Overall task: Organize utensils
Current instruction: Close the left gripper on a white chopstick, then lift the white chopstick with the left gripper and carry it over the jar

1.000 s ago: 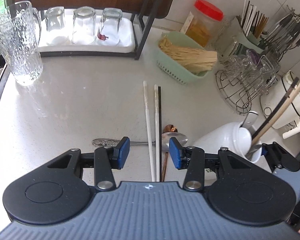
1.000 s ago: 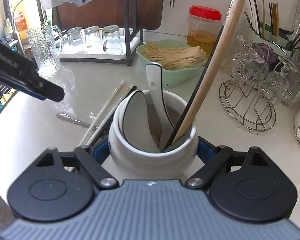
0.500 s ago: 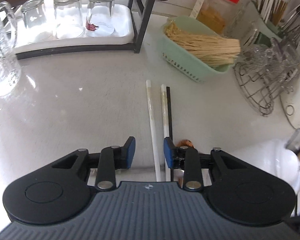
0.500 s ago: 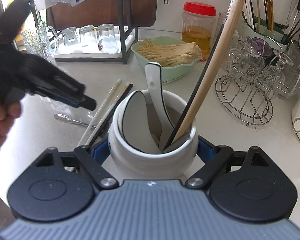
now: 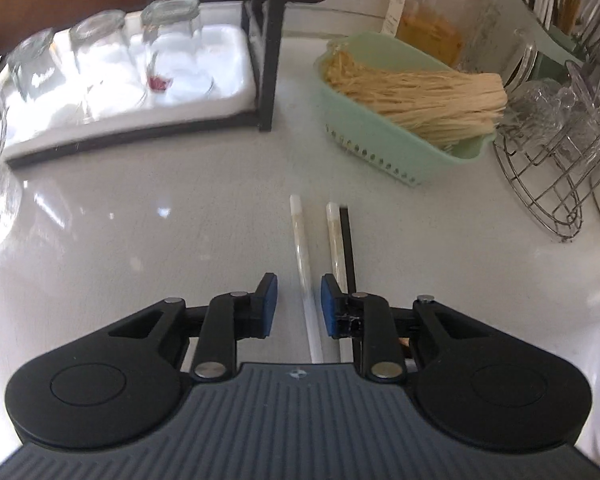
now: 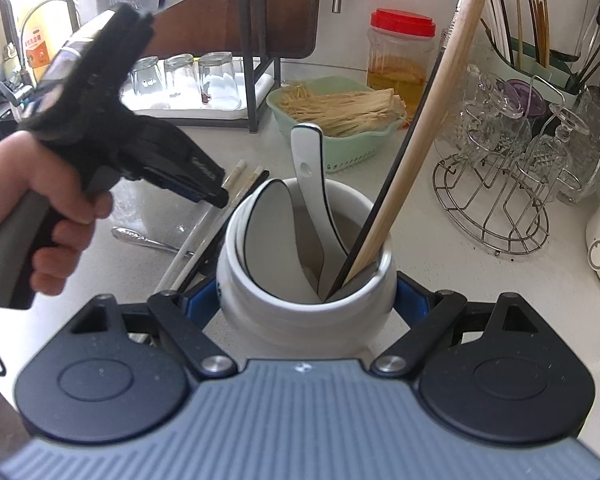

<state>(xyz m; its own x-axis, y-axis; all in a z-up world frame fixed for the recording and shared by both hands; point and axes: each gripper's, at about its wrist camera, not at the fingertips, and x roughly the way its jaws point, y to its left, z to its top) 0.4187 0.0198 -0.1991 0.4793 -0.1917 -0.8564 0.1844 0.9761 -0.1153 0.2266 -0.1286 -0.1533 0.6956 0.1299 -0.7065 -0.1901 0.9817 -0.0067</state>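
Note:
My left gripper (image 5: 295, 306) is open and low over the counter, its jaws on either side of a white chopstick (image 5: 303, 256). A second white chopstick (image 5: 334, 236) and a black chopstick (image 5: 347, 240) lie just right of it. My right gripper (image 6: 306, 300) is shut on a white ceramic utensil jar (image 6: 300, 300). The jar holds white ceramic spoons (image 6: 312, 176), a wooden chopstick (image 6: 424, 136) and a black chopstick. The left gripper (image 6: 204, 192) shows in the right wrist view over the loose chopsticks (image 6: 204, 236). A metal spoon (image 6: 144, 238) lies beside them.
A green basket of dry noodles (image 5: 404, 120) stands behind the chopsticks. A rack with upturned glasses (image 5: 112, 64) is at the back left. A wire stand with glass cups (image 6: 512, 168), a red-lidded jar (image 6: 400, 56) and a utensil caddy (image 6: 540, 52) are at the right.
My left gripper has moved forward and down over the loose chopsticks, and its jaws have narrowed around the left white one. The right gripper and jar have stayed put.

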